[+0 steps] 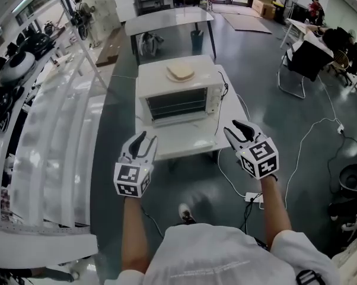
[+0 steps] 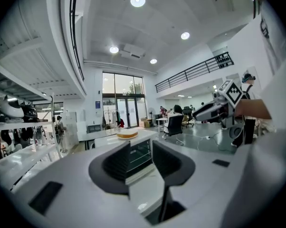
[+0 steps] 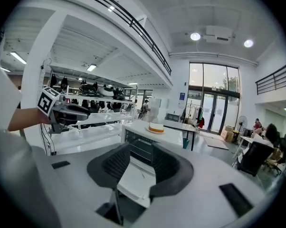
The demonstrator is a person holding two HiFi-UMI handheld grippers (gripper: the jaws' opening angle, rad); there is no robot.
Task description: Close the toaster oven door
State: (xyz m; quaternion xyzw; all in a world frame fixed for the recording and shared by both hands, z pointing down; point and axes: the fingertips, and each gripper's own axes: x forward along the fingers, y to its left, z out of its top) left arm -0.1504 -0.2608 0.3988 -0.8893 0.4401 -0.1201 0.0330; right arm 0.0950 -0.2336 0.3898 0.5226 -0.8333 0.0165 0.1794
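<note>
Approach stage: the oven (image 1: 178, 97) sits on a table (image 1: 232, 110), its door (image 1: 181, 140) dropped flat toward the near edge. The left gripper (image 1: 146, 141) and right gripper (image 1: 241, 130) hover either side, jaws wide and empty. Next, likely, a jaw slips under the door's lip to swing it up.

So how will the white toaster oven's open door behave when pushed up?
The door looks rigid and bottom-hinged, so it should probably swing, not flex. The boxy oven might slide back on the glossy white table.
</note>
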